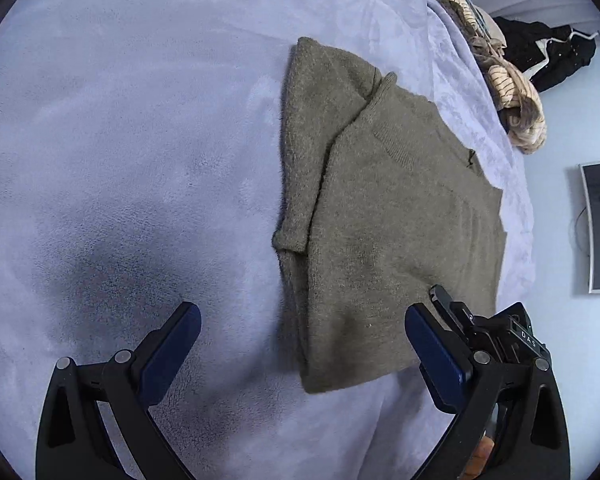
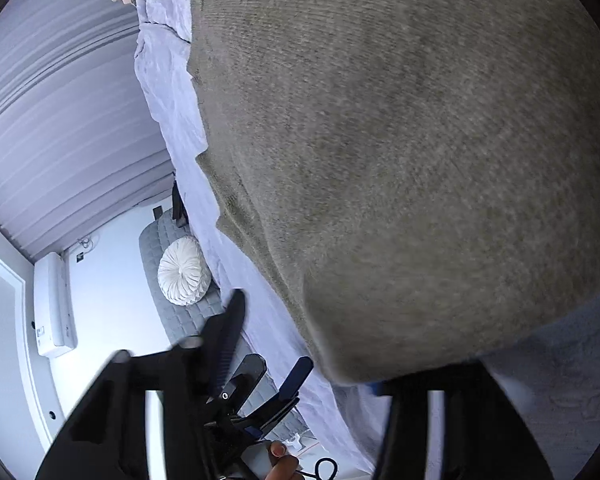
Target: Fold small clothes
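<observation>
Olive sweater (image 1: 396,216) lies partly folded on the lavender blanket (image 1: 120,140), centre-right of the left view. My left claw (image 1: 302,330) hangs with jaws spread above its near hem, holding nothing. My right claw (image 2: 312,344), blurred, sits at the sweater's edge; jaws closed, hold on knit unclear.

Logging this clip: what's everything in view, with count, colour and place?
sweater: one, olive green knit, partly folded on the blanket
blanket: one, lavender fleece, covering the surface
clothes pile: one, beige and striped, far edge of blanket
black garment: one, beyond the pile
cushion: one, white, round, on grey quilted pad
left gripper: black with blue pads, open over sweater's near edge
right gripper: black, at sweater's corner, jaws unclear
hand: one, bottom edge, right wrist view
</observation>
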{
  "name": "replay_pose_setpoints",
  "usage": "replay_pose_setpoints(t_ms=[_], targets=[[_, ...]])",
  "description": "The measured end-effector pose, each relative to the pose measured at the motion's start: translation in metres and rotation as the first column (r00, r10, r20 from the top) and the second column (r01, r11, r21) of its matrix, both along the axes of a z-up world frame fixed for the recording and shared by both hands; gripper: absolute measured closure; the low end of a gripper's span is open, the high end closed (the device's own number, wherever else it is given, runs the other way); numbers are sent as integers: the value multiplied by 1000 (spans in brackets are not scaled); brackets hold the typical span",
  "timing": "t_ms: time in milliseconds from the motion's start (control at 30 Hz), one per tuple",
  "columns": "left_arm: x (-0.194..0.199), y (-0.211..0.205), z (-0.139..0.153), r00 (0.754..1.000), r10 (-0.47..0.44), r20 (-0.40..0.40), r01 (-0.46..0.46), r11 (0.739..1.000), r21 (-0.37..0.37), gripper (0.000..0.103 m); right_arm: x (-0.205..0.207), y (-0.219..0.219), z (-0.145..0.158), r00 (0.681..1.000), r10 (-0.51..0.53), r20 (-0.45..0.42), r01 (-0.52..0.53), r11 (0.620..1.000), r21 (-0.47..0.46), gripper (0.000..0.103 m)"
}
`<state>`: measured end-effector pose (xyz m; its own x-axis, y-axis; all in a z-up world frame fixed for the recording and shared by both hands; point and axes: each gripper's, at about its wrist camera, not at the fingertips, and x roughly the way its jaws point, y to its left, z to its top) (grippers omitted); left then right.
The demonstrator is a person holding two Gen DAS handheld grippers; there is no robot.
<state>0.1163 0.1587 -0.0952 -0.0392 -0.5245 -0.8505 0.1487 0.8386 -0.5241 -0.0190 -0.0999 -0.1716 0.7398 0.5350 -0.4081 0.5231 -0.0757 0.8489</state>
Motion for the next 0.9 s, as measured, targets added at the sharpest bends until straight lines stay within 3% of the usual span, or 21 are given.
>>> replay_pose_setpoints(t_ms=[200, 367, 533, 633, 667, 700, 733, 800, 833, 900], targets=[[21, -20, -16, 994, -8, -108, -14, 979, -202, 1, 12, -11, 34, 993, 16, 117, -15, 1000, -7, 93], [44, -52, -30, 985, 1, -173, -55, 950, -307, 1, 16, -15, 49, 987, 43, 154, -39, 999, -29, 93], [53, -90, -18, 991, -57, -119, 17, 949, -315, 1, 17, -11, 47, 986, 95, 139, -87, 994, -59, 93], [51, -111, -13, 992, -103, -71, 81, 962, -262, 1, 12, -8, 42, 984, 157, 80, -151, 985, -83, 93], [49, -112, -13, 992, -110, -60, 93, 967, -238, 8, 11, -7, 42, 978, 203, 43, -198, 975, -103, 92], [49, -116, -14, 992, -119, -47, 108, 975, -196, 23, 11, -5, 42, 968, 249, 14, -245, 962, -123, 90], [48, -118, -17, 991, -128, -41, 121, 981, -151, 31, 9, -4, 44, 955, 295, -20, -295, 945, -142, 89], [47, -122, -25, 988, -149, -37, 147, 988, -50, 68, 5, -6, 50, 918, 385, -92, -395, 901, -177, 85], [47, -123, -28, 987, -155, -34, 154, 988, -16, 71, 3, -9, 55, 903, 414, -113, -429, 881, -198, 78], [45, -119, -28, 990, -142, -22, 141, 990, -20, 73, 1, -20, 71, 890, 436, -134, -456, 847, -272, 60]])
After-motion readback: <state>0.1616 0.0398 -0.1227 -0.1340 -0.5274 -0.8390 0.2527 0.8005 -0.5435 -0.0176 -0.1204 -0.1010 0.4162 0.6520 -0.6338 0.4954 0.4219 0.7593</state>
